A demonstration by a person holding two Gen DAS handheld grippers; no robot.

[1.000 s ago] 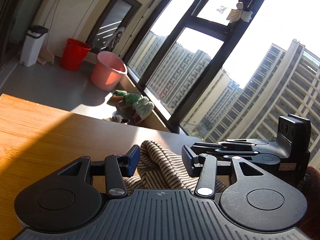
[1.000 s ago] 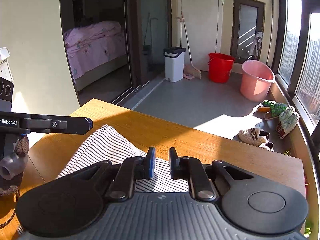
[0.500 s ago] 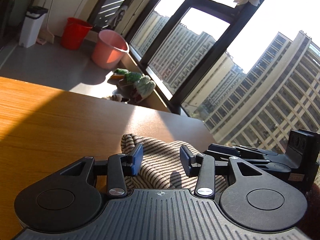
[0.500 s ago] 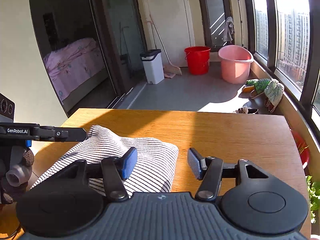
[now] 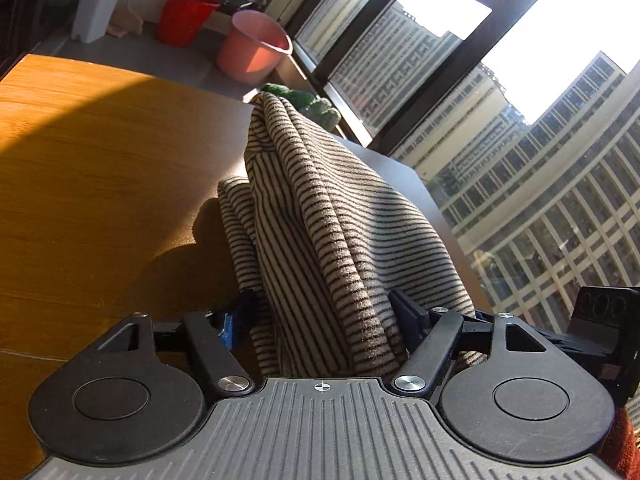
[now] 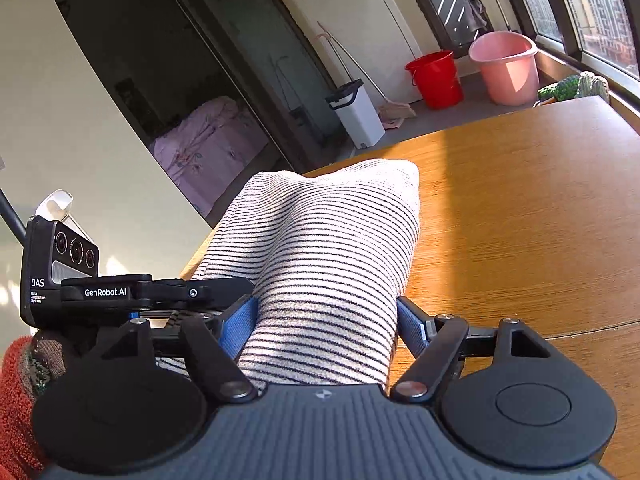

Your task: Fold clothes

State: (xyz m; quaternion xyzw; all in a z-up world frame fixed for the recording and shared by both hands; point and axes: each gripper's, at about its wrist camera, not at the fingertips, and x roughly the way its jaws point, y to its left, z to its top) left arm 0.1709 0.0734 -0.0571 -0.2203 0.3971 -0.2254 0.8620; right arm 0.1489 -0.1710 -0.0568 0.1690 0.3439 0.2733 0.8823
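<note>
1. The left gripper [image 5: 324, 320] has its jaws spread wide, one on either side of a thick bundle of the striped garment [image 5: 320, 216]. Cloth fills the gap between them, but whether the pads are pressing on it cannot be told.
2. The right gripper [image 6: 326, 322] also has its jaws wide apart with the striped garment [image 6: 332, 248] bunched between them. The blue pads sit right against the fabric on both sides; a firm clamp cannot be confirmed.
3. The garment is cream with thin dark stripes. In the left wrist view it rises in a ridge of folds away from the gripper, with a lower fold lying on the wooden counter [image 5: 92, 184].
4. In the right wrist view the garment forms a rounded hump above the counter [image 6: 528, 220], near its left edge.
5. The left gripper's body and camera block [image 6: 60, 268] show at the left of the right wrist view, just beside the cloth.
6. Beyond the counter stand a pink bucket [image 6: 506, 66], a red bucket [image 6: 434, 78] and a white bin [image 6: 358, 114] on the floor.
7. Sunlight falls across part of the counter, and tall buildings [image 5: 540, 184] show through the window.
</note>
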